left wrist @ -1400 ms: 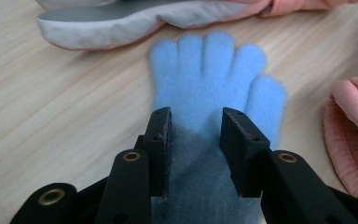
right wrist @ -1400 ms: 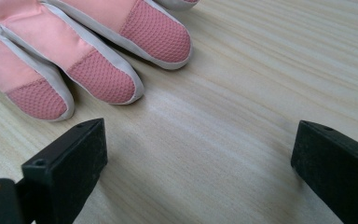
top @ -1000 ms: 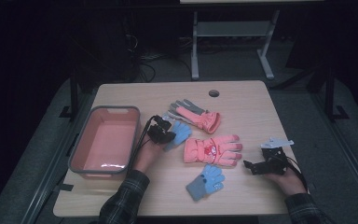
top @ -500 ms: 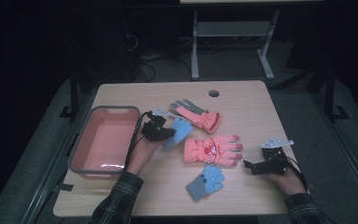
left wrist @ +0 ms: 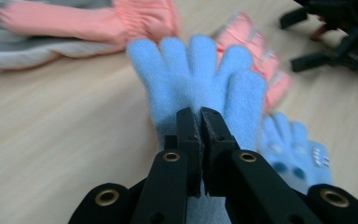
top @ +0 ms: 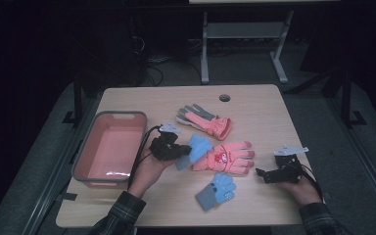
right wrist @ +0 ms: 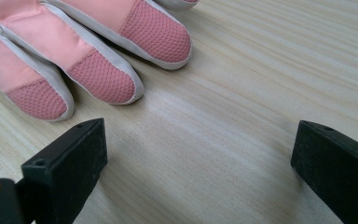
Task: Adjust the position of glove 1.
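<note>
Blue fleece glove (left wrist: 200, 79) is hanging clamped in the left gripper (left wrist: 200, 114), nearing the empty pink bin (top: 108, 117); three gloves are waiting, and the right gripper (right wrist: 200, 158) is gaping.

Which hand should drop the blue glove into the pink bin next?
Left. The left gripper is already shut on the blue glove and sits beside the pink bin; the right gripper rests open, far across the table.

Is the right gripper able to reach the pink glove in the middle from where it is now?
Probably yes: the right gripper is open and empty, and only bare table lies between it and the pink glove.
</note>
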Tool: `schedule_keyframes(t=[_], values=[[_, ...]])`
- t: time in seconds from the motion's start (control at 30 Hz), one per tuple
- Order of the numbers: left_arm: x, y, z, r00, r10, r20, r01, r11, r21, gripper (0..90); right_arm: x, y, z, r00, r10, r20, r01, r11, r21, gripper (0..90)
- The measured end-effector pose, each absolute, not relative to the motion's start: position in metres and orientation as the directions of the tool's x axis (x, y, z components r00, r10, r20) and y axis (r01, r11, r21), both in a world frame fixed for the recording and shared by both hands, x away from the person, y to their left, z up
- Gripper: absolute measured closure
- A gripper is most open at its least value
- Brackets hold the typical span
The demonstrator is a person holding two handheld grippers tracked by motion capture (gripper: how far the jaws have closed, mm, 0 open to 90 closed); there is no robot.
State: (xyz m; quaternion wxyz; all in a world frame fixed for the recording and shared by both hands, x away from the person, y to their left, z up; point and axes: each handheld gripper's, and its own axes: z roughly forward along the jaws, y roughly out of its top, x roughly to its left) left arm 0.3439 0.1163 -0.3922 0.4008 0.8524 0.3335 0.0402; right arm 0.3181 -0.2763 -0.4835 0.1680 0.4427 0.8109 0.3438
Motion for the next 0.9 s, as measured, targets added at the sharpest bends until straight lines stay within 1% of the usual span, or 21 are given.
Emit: schedule_keyframes(t=[0.4,0.63,0.9], values=[[0.308,0.084,-0.406,0.828,0.512,-0.231,0.516,-0.532,0.671,86.9,0.318,-0.276,-0.484,-0.552,0.833,0.032,0.602,0.372,0.706,2.9],[0.294,0.063,-0.416,0.837,0.496,-0.232,0.513,-0.562,0.649,86.8,0.318,-0.276,-0.484,-0.551,0.834,0.032,0.603,0.371,0.706,2.9],[0.288,0.052,-0.427,0.846,0.484,-0.221,0.508,-0.609,0.61,86.6,0.318,-0.276,-0.484,-0.552,0.834,0.032,0.603,0.372,0.706,2.9]])
